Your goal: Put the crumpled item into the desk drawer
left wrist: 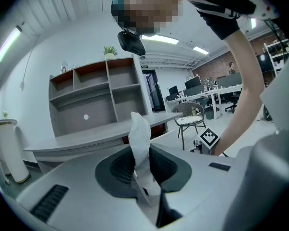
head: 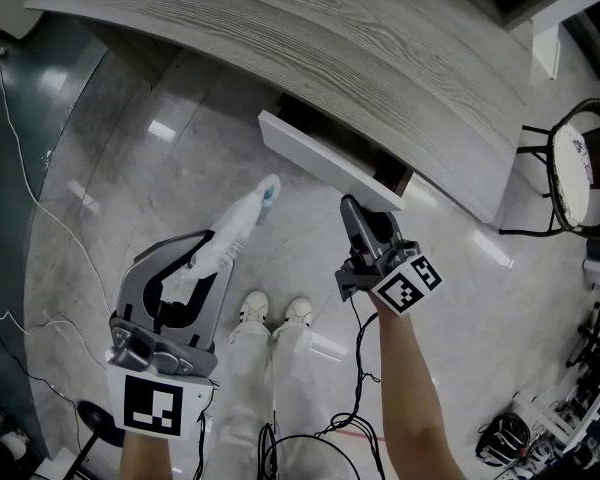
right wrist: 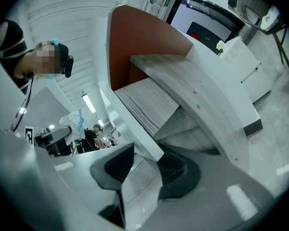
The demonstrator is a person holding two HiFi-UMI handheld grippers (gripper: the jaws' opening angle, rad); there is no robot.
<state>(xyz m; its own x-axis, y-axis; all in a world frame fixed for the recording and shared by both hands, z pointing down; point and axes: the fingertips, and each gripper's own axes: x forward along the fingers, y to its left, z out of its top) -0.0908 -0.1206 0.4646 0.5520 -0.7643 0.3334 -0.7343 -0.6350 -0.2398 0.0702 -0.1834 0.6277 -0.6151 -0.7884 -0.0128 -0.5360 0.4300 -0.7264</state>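
The crumpled item (head: pixel 242 223) is a white wad of paper with a blue tip. It sticks up out of my left gripper (head: pixel 205 258), which is shut on its lower end, low and left of the desk. In the left gripper view the crumpled item (left wrist: pixel 139 138) stands between the pads of the left gripper (left wrist: pixel 143 177). The desk drawer's white front (head: pixel 310 158) stands pulled out from under the grey wooden desk (head: pixel 310 38). My right gripper (head: pixel 352 208) is at that front's near edge. In the right gripper view the drawer front (right wrist: pixel 130 124) ends between the parted jaws of the right gripper (right wrist: pixel 144 170).
A round-seated chair (head: pixel 580 173) stands right of the desk. Thin cables (head: pixel 30 198) trail over the floor at left, and a black stand base (head: pixel 100 423) sits near my left arm. The person's shoes (head: pixel 275 313) are below the drawer. A shelf unit (left wrist: pixel 96 95) shows behind.
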